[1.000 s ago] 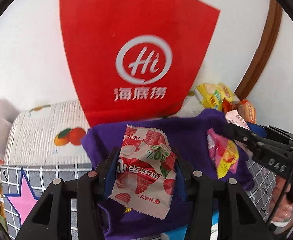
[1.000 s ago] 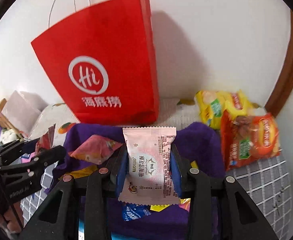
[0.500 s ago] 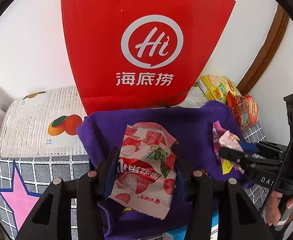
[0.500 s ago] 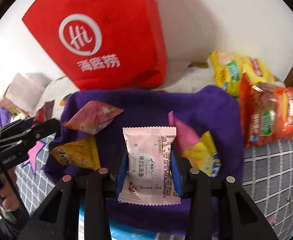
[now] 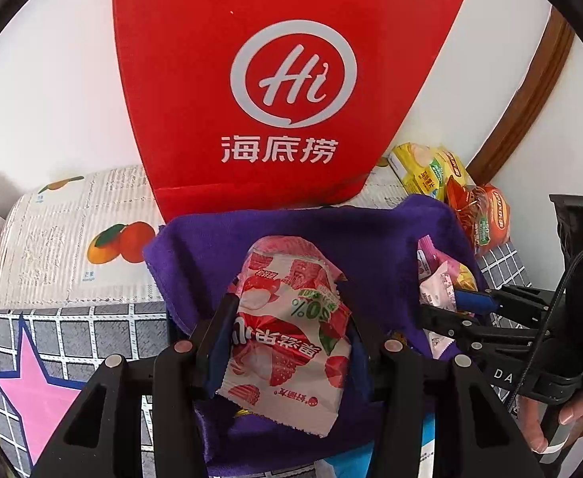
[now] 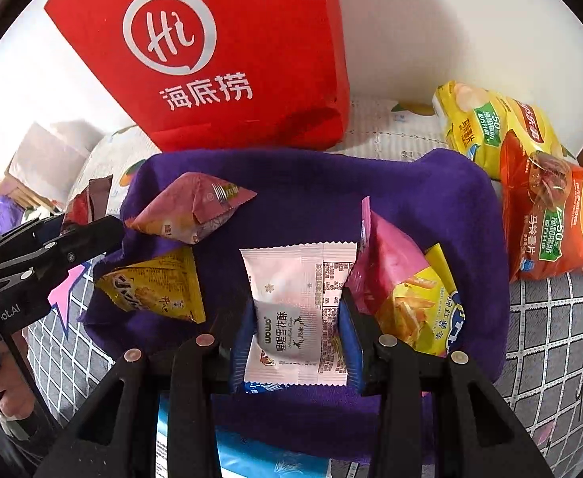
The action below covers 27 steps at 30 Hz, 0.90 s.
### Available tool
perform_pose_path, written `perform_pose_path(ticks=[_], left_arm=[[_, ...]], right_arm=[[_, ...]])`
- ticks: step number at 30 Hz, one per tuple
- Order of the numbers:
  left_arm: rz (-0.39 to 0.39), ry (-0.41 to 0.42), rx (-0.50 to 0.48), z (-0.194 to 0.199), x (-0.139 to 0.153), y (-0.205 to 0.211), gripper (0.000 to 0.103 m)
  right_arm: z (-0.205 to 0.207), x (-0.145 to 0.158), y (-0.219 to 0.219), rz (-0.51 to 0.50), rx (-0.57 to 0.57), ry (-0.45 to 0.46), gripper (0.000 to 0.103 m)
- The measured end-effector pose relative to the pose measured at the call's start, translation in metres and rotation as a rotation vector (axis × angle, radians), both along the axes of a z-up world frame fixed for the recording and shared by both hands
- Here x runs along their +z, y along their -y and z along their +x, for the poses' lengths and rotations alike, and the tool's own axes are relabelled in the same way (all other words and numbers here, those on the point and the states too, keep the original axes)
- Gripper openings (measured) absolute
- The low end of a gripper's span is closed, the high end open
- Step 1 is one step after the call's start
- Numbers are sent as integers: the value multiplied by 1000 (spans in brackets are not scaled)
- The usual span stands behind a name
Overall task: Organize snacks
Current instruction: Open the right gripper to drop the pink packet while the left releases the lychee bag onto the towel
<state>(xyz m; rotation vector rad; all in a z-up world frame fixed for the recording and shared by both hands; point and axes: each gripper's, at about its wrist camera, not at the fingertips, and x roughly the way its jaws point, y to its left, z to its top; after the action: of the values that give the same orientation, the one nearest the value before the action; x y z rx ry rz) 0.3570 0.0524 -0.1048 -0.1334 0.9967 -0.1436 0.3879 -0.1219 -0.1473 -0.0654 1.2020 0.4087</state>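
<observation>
My left gripper [image 5: 287, 318] is shut on a red and white strawberry snack packet [image 5: 287, 326], held over the purple cloth-lined tray [image 5: 331, 231]. My right gripper [image 6: 297, 318] is shut on a pale pink snack packet [image 6: 299, 310], low over the same purple tray [image 6: 311, 183]. In the tray lie a pink triangular packet [image 6: 188, 211], a yellow triangular packet [image 6: 160, 286] and a pink and yellow chip packet [image 6: 403, 294]. The left gripper also shows at the left edge of the right wrist view [image 6: 72, 239]; the right gripper shows at the right of the left wrist view [image 5: 450, 310].
A red paper bag [image 6: 220, 59] stands against the wall behind the tray. A yellow chip bag [image 6: 486, 127] and an orange chip bag [image 6: 550, 219] lie right of the tray. A fruit-print mat [image 5: 72, 239] and a grey checked cloth [image 5: 52, 350] cover the surface.
Both grippers have come down and forward toward the purple tray, each still holding its packet. The right gripper has tilted down, so the tray's packets now show.
</observation>
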Motion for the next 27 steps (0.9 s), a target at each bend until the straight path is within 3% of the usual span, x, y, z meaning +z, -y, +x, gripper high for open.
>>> perform_pose_path(ticks=[13,27], left_arm=[[-34,-38,-23,7,-15,7,47],[-46,-49,-44,9,-23,13,50]], right_arm=[[-2,13,7,67,-5,1,50],[-8,26,13,52,-20,48,51]])
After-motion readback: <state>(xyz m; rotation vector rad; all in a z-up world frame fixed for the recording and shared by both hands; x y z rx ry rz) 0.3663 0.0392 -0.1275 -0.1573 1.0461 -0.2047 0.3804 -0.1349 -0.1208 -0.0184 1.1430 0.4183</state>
